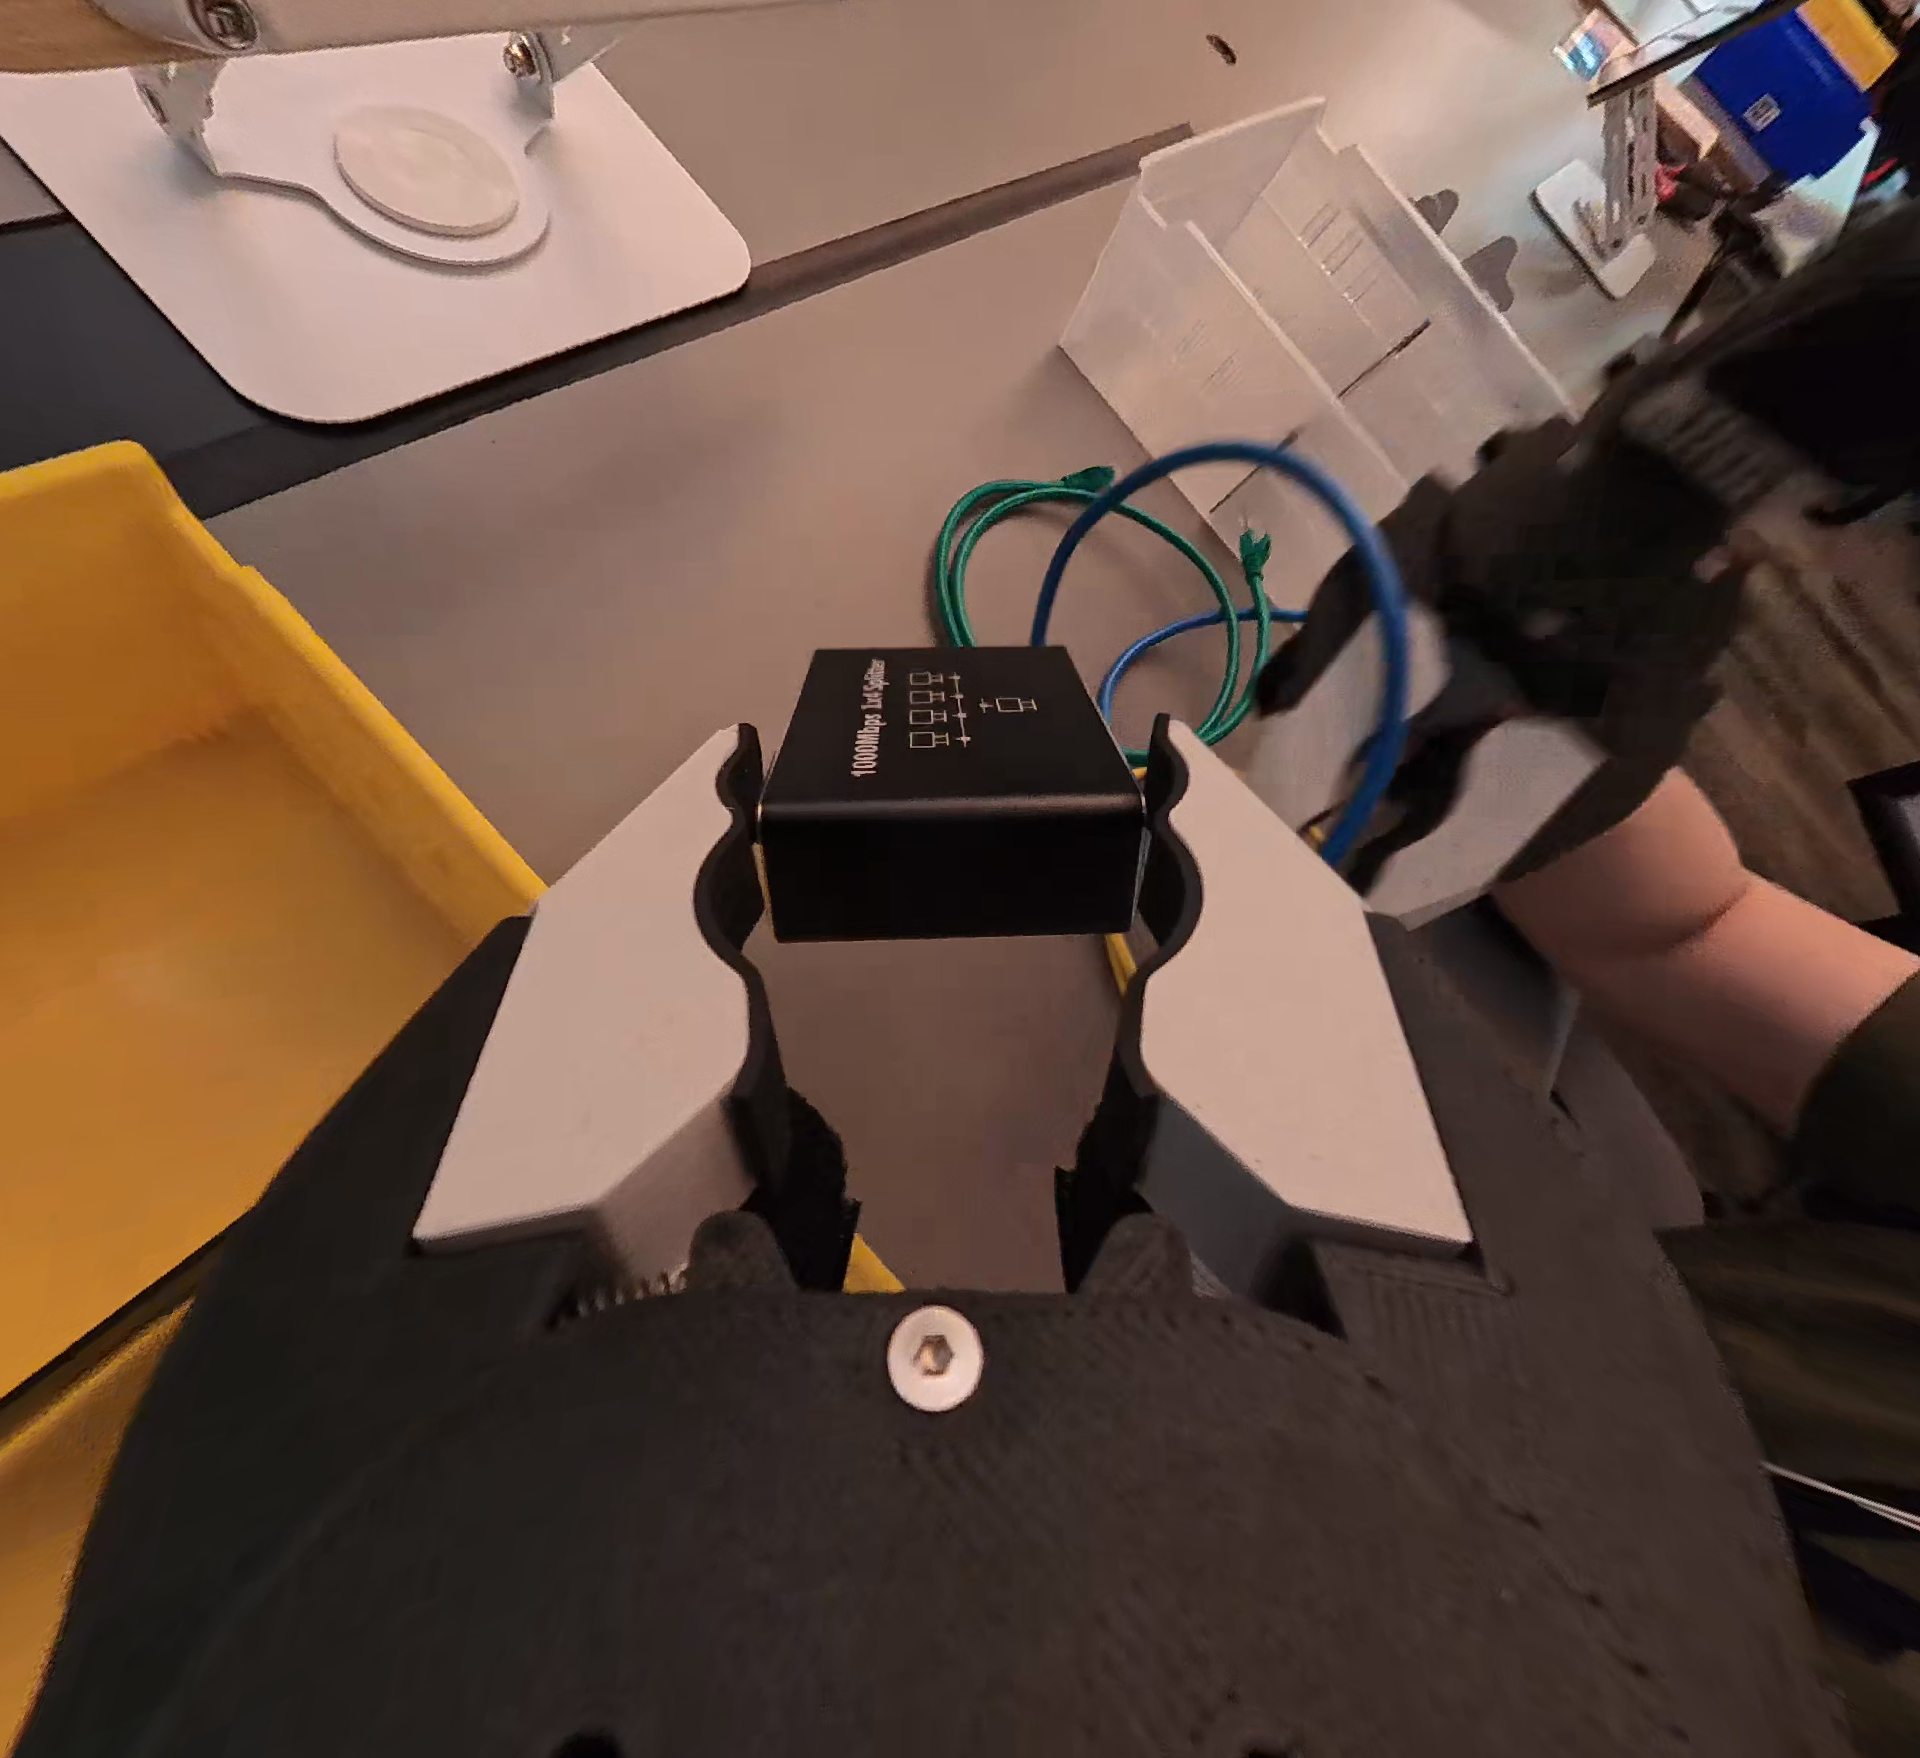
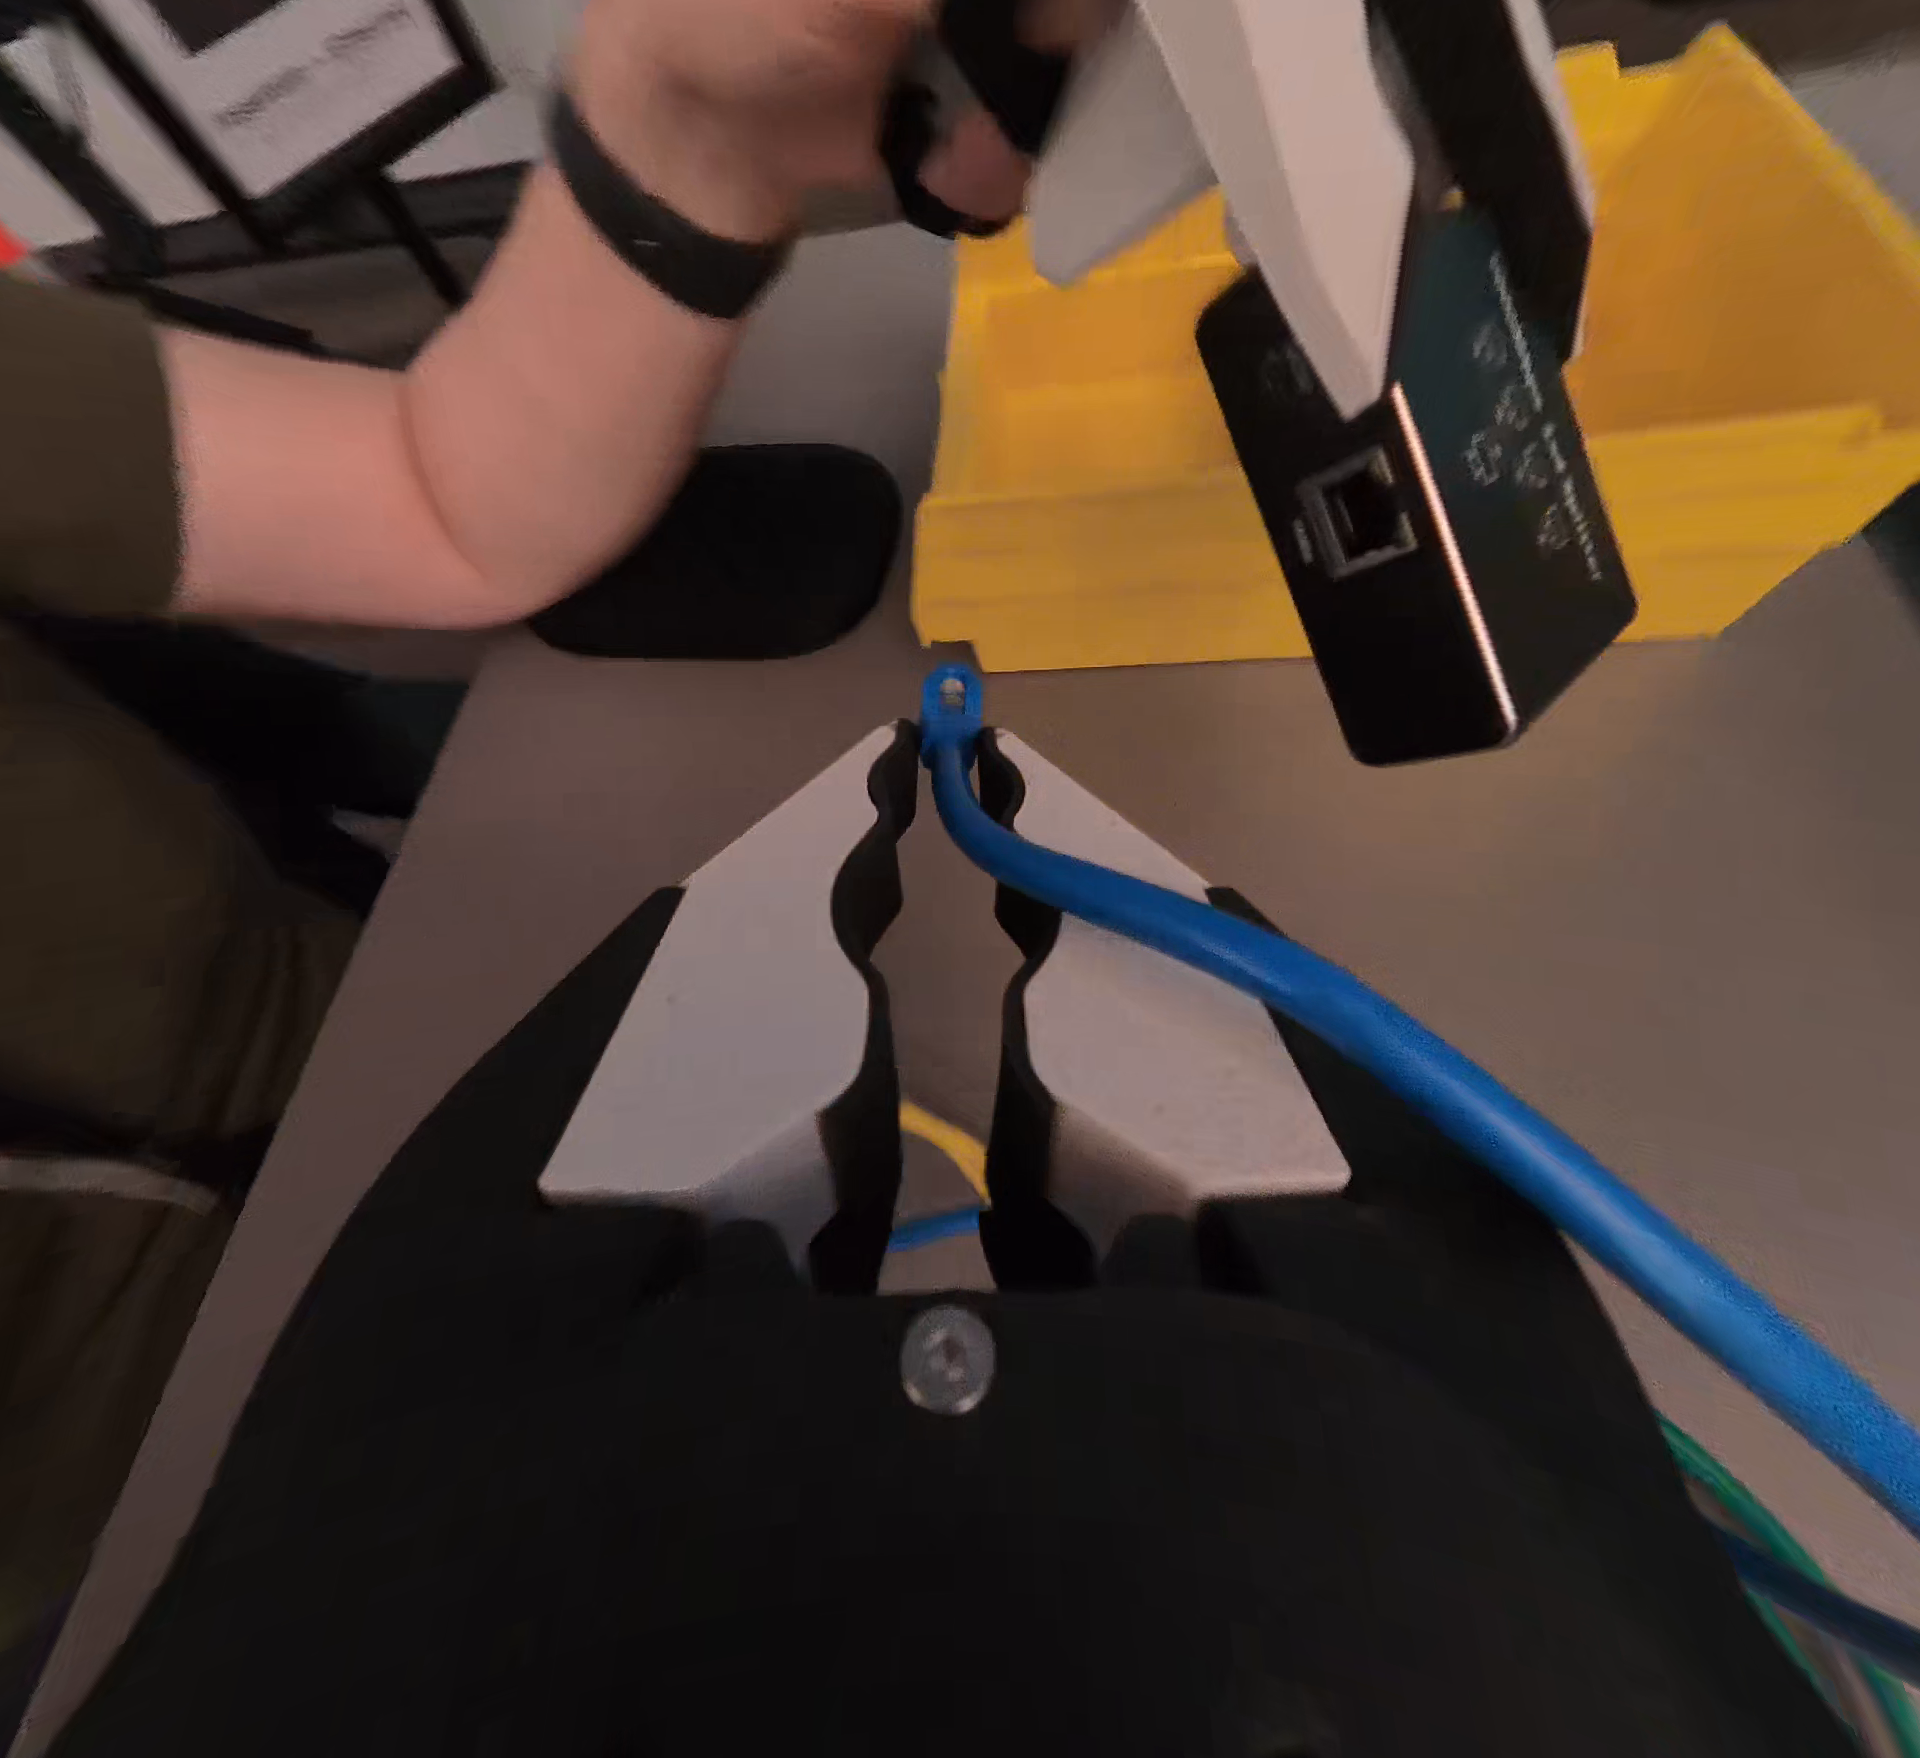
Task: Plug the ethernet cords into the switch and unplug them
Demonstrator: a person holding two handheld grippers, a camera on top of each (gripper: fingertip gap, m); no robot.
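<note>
My left gripper [image 1: 951, 820] is shut on the black switch box [image 1: 940, 773] and holds it above the grey table. In the right wrist view the switch [image 2: 1455, 545] hangs at upper right with one empty port [image 2: 1361, 519] facing me, apart from the plug. My right gripper [image 2: 948, 752] is shut on the blue ethernet cord [image 2: 1351, 1012] just behind its plug [image 2: 948, 695], which sticks out past the fingertips. In the left wrist view the right gripper [image 1: 1340, 752] shows blurred at right with the blue cord [image 1: 1382, 586] looping through it. A green cord [image 1: 1039, 513] lies coiled beyond the switch.
A yellow bin [image 1: 208, 825] stands at my left, also in the right wrist view [image 2: 1143, 482]. A white stand base [image 1: 416, 233] and a clear acrylic organizer [image 1: 1299, 285] sit at the back. A person's forearm [image 2: 499, 461] crosses the left; a black pad [image 2: 727, 555] lies beneath it.
</note>
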